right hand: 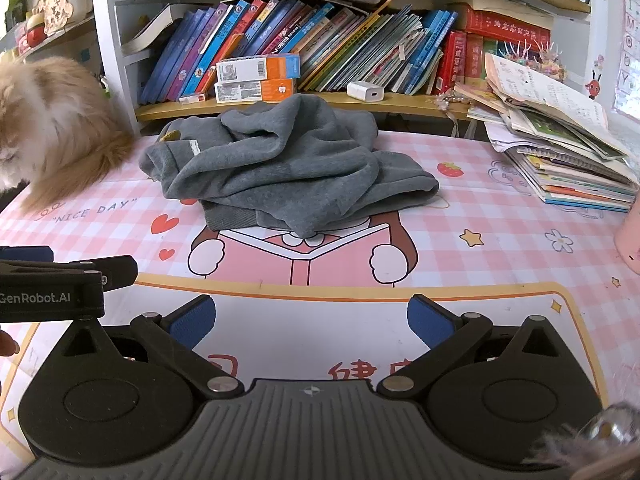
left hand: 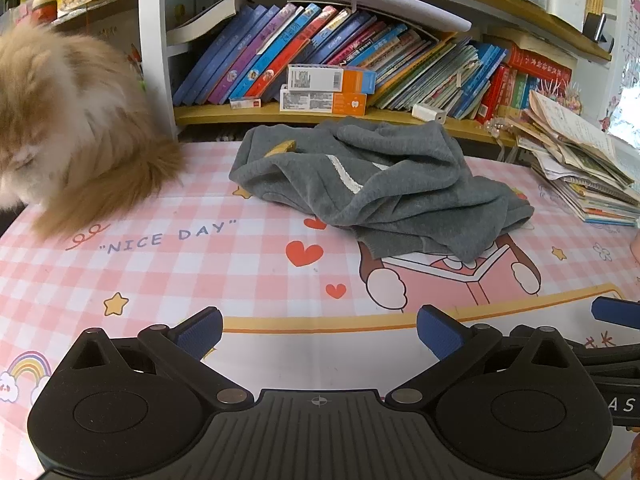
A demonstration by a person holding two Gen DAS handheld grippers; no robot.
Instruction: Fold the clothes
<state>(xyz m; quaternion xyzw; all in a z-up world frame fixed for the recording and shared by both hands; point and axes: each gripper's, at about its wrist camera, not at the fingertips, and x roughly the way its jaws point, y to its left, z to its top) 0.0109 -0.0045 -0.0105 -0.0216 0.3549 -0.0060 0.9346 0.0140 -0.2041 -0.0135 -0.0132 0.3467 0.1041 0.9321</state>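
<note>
A crumpled grey sweatshirt (left hand: 372, 184) (right hand: 288, 168) lies in a heap near the back of the pink checked table mat (left hand: 192, 264) (right hand: 500, 240), a white stripe and a yellow patch showing on it. My left gripper (left hand: 320, 330) hovers open over the mat's front, well short of the garment, nothing between its blue pads (left hand: 202, 330). My right gripper (right hand: 311, 320) is likewise open and empty in front of the heap. In the right wrist view the left gripper's black body (right hand: 52, 288) juts in from the left edge.
A fluffy ginger cat (left hand: 68, 120) (right hand: 48, 128) sits on the table's left back corner. A bookshelf (left hand: 340, 60) (right hand: 320, 40) runs behind the garment. A leaning stack of books and papers (left hand: 580, 168) (right hand: 560, 148) occupies the right back. A pink cup (right hand: 630, 236) stands at the right edge.
</note>
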